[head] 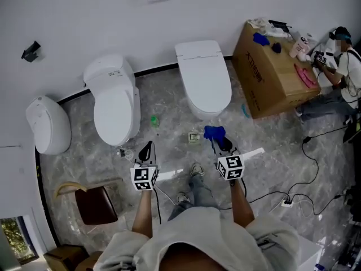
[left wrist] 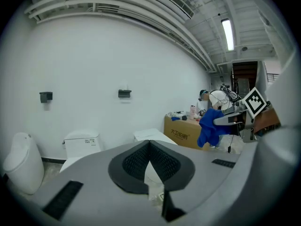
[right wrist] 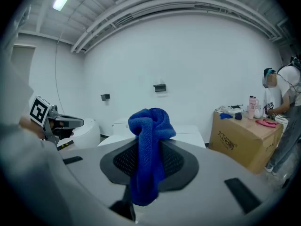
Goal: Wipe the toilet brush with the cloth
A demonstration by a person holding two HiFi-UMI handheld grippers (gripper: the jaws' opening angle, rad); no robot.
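The person is standing on the grey marble floor (head: 271,162), holding both claws out ahead at about waist level. The left claw (head: 147,147) is keeping its jaws together, the dark ribbed pads meeting at the tips with nothing between them. The right claw (head: 219,141) is gripping the blue cloth (head: 214,132). In the right gripper view the cloth is bunching into a knot above the pads and trailing down between them. From the left claw, the cloth is hanging at about 3 o'clock, well apart from it.

Three white toilets are standing against the wall. A rounded one (head: 49,124) is sitting at the person's 10 o'clock, a second with its lid shut (head: 115,103) at 11 o'clock, and a squarer one (head: 202,78) at 12 o'clock. A cardboard box (head: 265,75) is standing at 2 o'clock, carrying small items on its top. Beyond the box, another person (head: 338,61) is sitting on the floor. A small green thing (head: 154,120) is lying on the floor between the two nearer toilets. A brown stool (head: 96,205) is standing at 8 o'clock. Black cables (head: 307,179) are running across the floor at 4 o'clock. The toilet brush is not showing clearly enough in any view to pick out.
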